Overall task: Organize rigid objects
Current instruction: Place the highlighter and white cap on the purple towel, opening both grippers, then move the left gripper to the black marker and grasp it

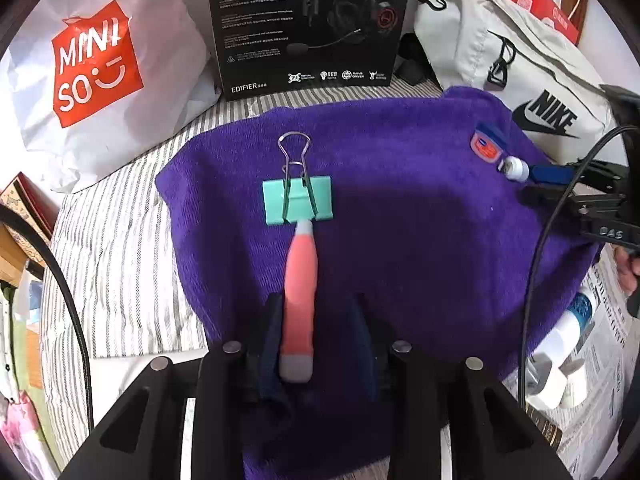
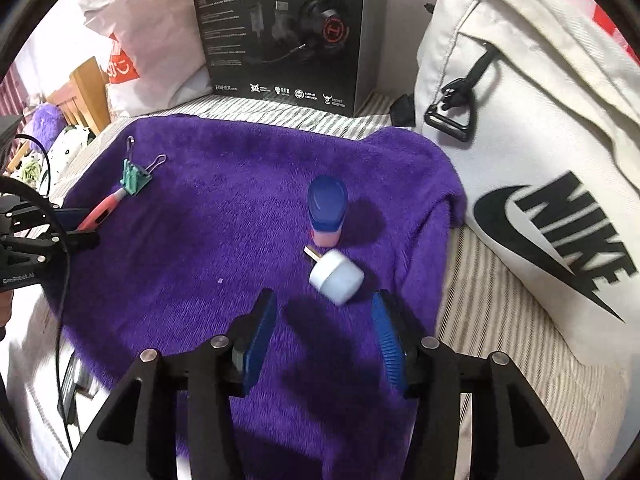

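Left gripper, jaws parted loosely around a pink, grey-tipped plastic pen whose tip touches a teal metal binder clip mid-purple fleece towel. Right gripper, jaws released and empty; just beyond lies a white cylindrical cap, then a blue-lidded pink jar, near the towel's right edge.

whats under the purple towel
A grey-and-white striped sheet shows around the purple towel on its left, far and right edges. Whatever lies directly beneath the towel's middle is covered and cannot be seen.
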